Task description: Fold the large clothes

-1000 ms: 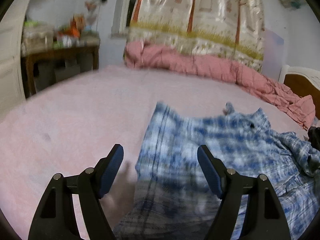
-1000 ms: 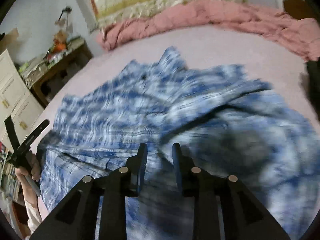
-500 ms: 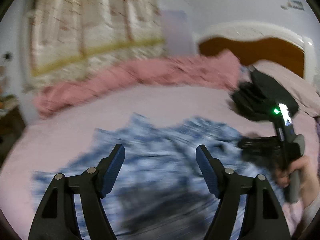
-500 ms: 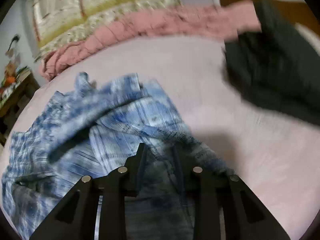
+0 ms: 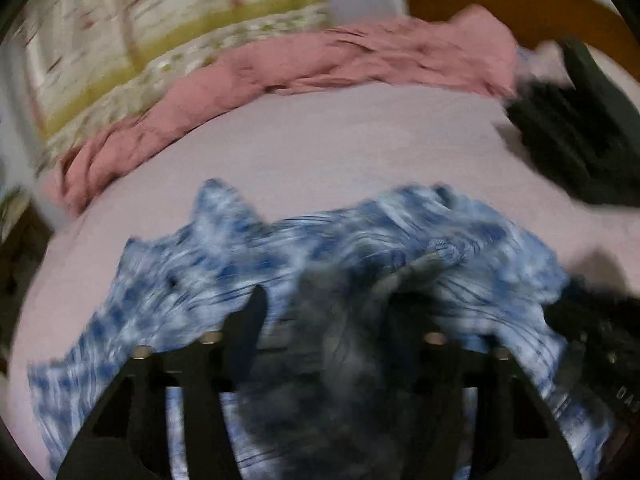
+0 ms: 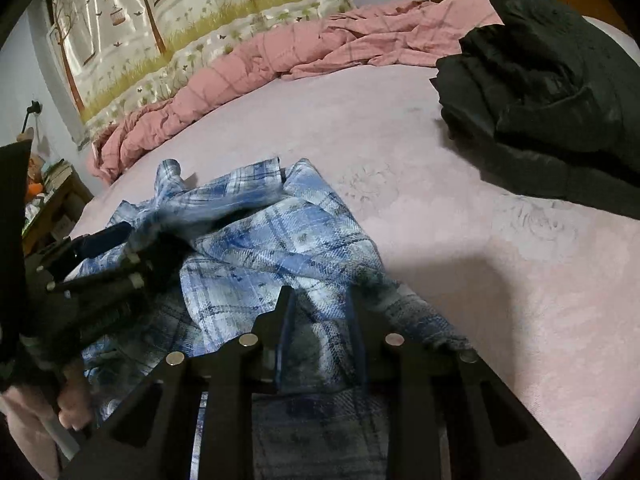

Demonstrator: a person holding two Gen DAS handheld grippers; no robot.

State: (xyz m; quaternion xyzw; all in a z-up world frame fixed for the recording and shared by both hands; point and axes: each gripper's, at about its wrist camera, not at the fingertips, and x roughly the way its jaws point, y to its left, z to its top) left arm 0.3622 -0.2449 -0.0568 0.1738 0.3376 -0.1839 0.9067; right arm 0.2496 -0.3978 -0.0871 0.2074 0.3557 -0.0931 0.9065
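Both views are fisheye cameras, each mounted behind its own gripper and looking forward and down along the two fingers. The left wrist view sits very close above the blue plaid shirt (image 5: pixel 224 264) on the bed (image 5: pixel 360 140) and is blurred. The right wrist view is sharp, also close, and looks from the right of the shirt. Both views share the shirt, the pink quilt (image 6: pixel 248 64), the black garment (image 6: pixel 552 80) and the curtain (image 6: pixel 168 12).

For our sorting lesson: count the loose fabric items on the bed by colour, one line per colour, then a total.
Blue plaid: 1, the shirt
Pink: 1, the quilt bunched along the far edge
Black: 1, the garment pile; how many pieces it holds cannot be told
Total: 3
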